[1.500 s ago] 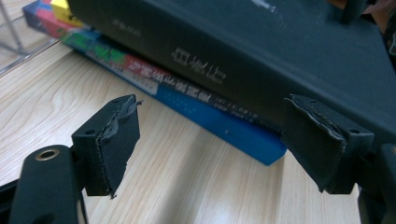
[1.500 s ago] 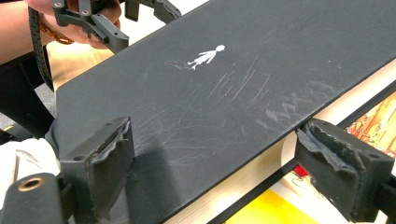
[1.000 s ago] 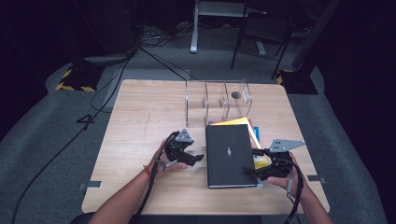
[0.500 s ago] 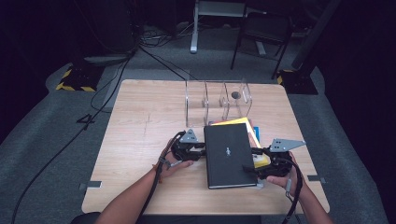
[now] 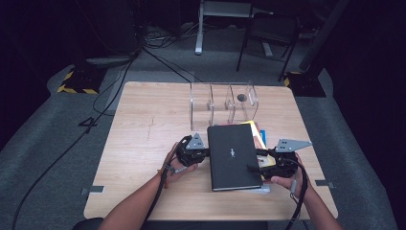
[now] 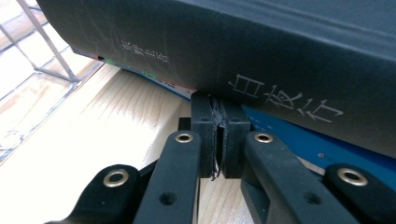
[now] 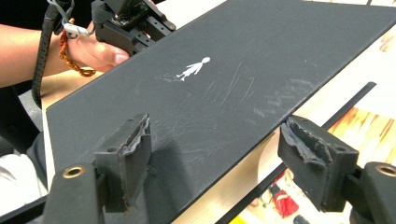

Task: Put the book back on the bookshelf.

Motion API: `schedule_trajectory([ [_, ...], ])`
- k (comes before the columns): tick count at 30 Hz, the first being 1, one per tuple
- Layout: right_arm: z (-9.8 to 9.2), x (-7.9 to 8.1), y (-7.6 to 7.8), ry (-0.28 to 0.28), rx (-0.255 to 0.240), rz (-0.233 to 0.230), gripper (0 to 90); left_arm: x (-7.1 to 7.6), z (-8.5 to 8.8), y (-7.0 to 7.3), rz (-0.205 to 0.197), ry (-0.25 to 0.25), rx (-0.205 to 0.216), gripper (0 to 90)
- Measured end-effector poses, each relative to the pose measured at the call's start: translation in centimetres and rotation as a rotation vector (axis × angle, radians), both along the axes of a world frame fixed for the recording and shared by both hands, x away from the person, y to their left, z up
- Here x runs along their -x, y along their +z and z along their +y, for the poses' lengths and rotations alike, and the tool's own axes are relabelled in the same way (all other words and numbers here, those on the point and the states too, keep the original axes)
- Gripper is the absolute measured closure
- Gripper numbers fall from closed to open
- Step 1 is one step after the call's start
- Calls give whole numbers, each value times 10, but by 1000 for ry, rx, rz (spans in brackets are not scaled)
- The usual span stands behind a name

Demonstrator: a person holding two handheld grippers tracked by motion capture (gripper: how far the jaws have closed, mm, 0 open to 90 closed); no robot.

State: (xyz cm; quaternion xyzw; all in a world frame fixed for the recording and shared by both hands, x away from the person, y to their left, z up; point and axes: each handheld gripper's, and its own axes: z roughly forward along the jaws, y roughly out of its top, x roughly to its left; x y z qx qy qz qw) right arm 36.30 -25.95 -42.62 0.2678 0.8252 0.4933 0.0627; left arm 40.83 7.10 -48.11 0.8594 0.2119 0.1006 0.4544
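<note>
The black book (image 5: 233, 155) lies on top of a stack on the desk (image 5: 143, 124), between the two hand-held grippers. The left hand-held gripper (image 6: 217, 122) has just closed; its jaws are pressed together, empty, tips against the book's spine. The right hand-held gripper (image 7: 219, 158) stands wide, jaws closing slightly, straddling the book's corner without pressing it.

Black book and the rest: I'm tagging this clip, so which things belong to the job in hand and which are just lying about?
In the job:
black book
left hand-held gripper, shut beside the spine
right hand-held gripper, open around the book's edge
books underneath

Lying about:
clear rack
chair
floor cables
</note>
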Motion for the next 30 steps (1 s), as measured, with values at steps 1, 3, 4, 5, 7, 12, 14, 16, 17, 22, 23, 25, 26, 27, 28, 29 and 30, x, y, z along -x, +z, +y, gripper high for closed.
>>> schedule_trajectory([
  [1,2,-1,2,4,-3,-22,279,-1,2,2,5,14,8,880],
  [3,3,-3,4,-1,-1,-32,293,-2,3,4,-3,29,5,888],
  [4,4,-4,5,-4,0,-33,298,-2,4,5,-1,36,8,888],
  [5,4,-4,5,-4,0,-33,298,-2,4,5,-1,36,8,889],
  [7,6,-7,6,-7,-3,-40,305,-5,5,7,1,52,13,889],
  [12,10,-12,13,-20,1,-90,342,-13,7,12,5,83,40,892],
  [14,11,-14,19,-21,-9,-122,370,-17,8,17,1,89,43,892],
  [16,12,-16,23,-18,-17,-136,395,-20,7,20,-2,97,51,892],
  [17,12,-18,24,-16,-22,-143,408,-22,7,21,-7,100,55,892],
  [22,11,-22,29,11,-51,-175,466,-31,3,21,1,113,75,893],
  [23,10,-22,30,12,-61,-181,479,-31,3,21,-1,115,76,893],
  [25,9,-21,32,20,-78,-197,499,-32,2,21,-2,120,88,893],
  [26,9,-21,33,32,-89,-206,513,-33,3,22,3,118,102,893],
  [27,8,-20,33,45,-99,-208,535,-34,3,22,4,121,109,893],
  [28,8,-19,34,57,-107,-213,541,-34,3,23,-5,122,104,893],
  [29,8,-18,35,60,-105,-221,543,-35,2,24,0,121,114,893],
  [30,9,-18,35,64,-103,-231,548,-35,3,25,3,121,121,893],
])
